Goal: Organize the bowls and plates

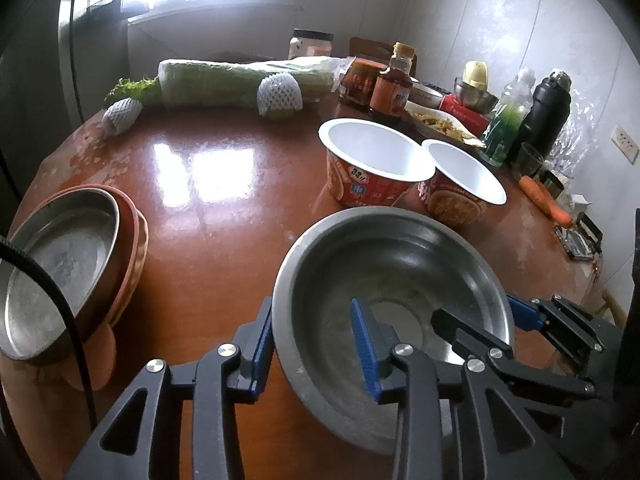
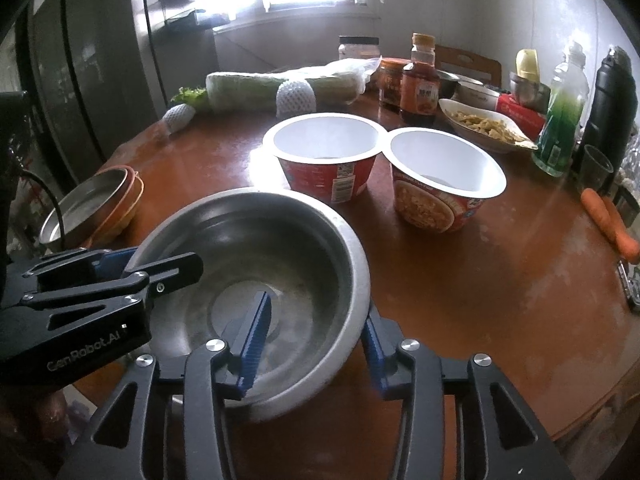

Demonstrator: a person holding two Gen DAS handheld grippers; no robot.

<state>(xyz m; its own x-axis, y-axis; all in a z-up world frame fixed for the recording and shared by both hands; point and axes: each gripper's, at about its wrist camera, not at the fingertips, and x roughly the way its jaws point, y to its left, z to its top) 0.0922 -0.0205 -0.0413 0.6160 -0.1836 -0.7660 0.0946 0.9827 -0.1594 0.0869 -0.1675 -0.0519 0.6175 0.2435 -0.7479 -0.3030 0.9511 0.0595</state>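
Observation:
A steel bowl [image 1: 396, 264] [image 2: 256, 248] rests on the brown round table [image 1: 216, 208], close in front of both cameras. My left gripper [image 1: 311, 304] straddles its left rim, one blue pad outside and one inside, with a gap to the wall. On the opposite rim my right gripper [image 2: 318, 304] stands the same way, not pressing. Each gripper shows in the other view: right gripper [image 1: 480, 312], left gripper [image 2: 160, 258]. A steel plate [image 1: 60, 264] [image 2: 88, 204] lies tilted on stacked orange dishes [image 1: 134, 240] at the left. Two empty noodle bowls [image 1: 372, 156] [image 2: 444, 164] stand behind.
Along the far side lie a wrapped cabbage [image 1: 240, 80], netted fruit [image 1: 278, 94], sauce jars and a bottle [image 2: 420, 84], a dish of food [image 2: 484, 122], a green bottle [image 2: 560, 120] and a black flask [image 2: 612, 96]. A carrot [image 2: 610, 220] lies near the right edge.

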